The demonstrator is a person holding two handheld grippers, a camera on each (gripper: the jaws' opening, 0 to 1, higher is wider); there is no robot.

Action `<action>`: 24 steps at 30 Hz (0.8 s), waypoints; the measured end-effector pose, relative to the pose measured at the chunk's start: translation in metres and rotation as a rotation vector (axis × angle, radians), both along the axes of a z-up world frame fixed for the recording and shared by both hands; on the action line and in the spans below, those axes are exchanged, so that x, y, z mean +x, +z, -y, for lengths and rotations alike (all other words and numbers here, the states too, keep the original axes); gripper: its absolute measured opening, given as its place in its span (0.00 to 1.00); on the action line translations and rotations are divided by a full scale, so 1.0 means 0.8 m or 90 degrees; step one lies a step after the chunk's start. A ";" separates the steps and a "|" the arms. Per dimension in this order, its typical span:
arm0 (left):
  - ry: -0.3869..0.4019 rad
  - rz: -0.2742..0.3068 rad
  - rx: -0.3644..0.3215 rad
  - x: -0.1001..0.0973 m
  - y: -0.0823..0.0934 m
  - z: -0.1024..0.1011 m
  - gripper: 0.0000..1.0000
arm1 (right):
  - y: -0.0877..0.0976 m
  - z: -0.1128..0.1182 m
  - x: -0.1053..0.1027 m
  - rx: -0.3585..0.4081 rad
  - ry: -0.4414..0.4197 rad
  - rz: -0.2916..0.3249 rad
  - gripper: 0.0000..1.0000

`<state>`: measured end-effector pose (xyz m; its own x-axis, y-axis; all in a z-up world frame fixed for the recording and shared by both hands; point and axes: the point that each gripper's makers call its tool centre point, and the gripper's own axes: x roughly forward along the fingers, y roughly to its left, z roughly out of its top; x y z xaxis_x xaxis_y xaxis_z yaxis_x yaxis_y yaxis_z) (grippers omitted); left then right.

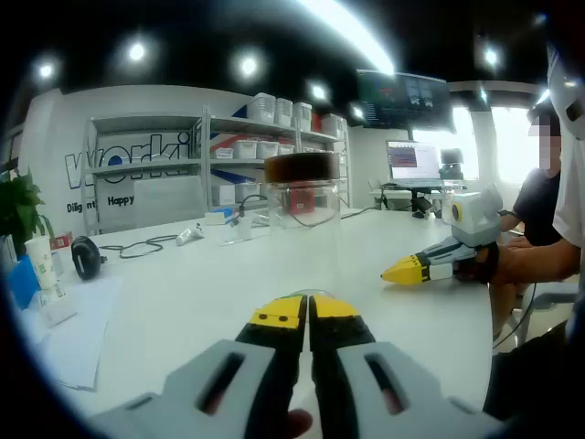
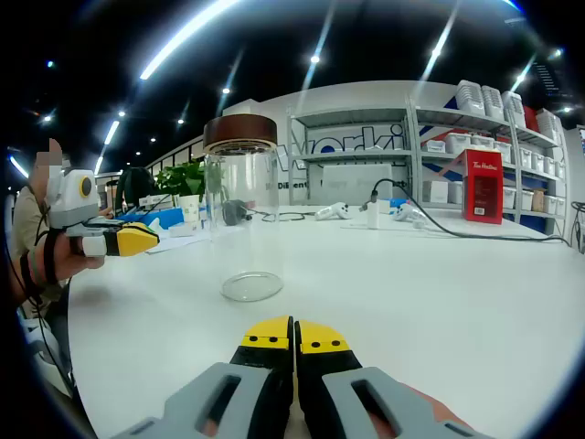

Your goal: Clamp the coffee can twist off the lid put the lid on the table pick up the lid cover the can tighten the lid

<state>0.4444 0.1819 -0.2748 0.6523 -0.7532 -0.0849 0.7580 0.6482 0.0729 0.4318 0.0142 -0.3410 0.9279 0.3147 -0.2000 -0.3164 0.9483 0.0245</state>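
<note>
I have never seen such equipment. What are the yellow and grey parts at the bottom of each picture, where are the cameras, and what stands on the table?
A person holds one hand tool, a gripper, in each hand; there is no robot arm. A camera rides on each gripper and looks forward along its jaws. The left gripper view shows the left gripper at the bottom, jaws together and holding nothing. The right gripper view shows the right gripper likewise shut and empty. Each view also catches the other gripper at its side, held in a hand. On the white table stands a clear glass coffee can with a brown lid on top, untouched by either gripper. Behind it lie cables, and shelves hold boxes.
</note>
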 end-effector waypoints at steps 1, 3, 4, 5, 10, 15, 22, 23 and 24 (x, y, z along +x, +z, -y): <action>-0.003 0.000 0.000 -0.001 0.001 0.001 0.00 | 0.002 -0.001 -0.001 0.007 0.003 0.002 0.00; -0.009 0.002 -0.001 -0.001 0.002 0.003 0.00 | 0.003 -0.001 -0.001 0.015 0.004 0.005 0.00; -0.012 0.002 -0.001 -0.002 0.003 0.004 0.00 | 0.003 0.000 -0.001 0.014 0.002 0.005 0.00; -0.013 0.003 -0.002 -0.002 0.004 0.005 0.00 | 0.002 0.000 0.000 0.012 0.002 0.003 0.00; -0.021 0.010 -0.007 0.001 0.009 0.006 0.00 | 0.001 -0.001 -0.001 0.006 0.006 0.001 0.00; -0.033 0.013 -0.009 0.002 0.010 0.006 0.00 | 0.001 -0.001 -0.001 0.004 0.005 0.001 0.00; -0.046 0.020 -0.003 0.003 0.010 0.007 0.00 | 0.000 -0.003 -0.001 -0.001 0.010 -0.001 0.00; -0.048 0.021 -0.003 0.003 0.010 0.008 0.00 | 0.000 -0.003 -0.001 -0.001 0.010 -0.001 0.00; -0.051 0.021 -0.001 0.003 0.009 0.008 0.00 | 0.000 -0.003 -0.001 -0.001 0.010 -0.001 0.00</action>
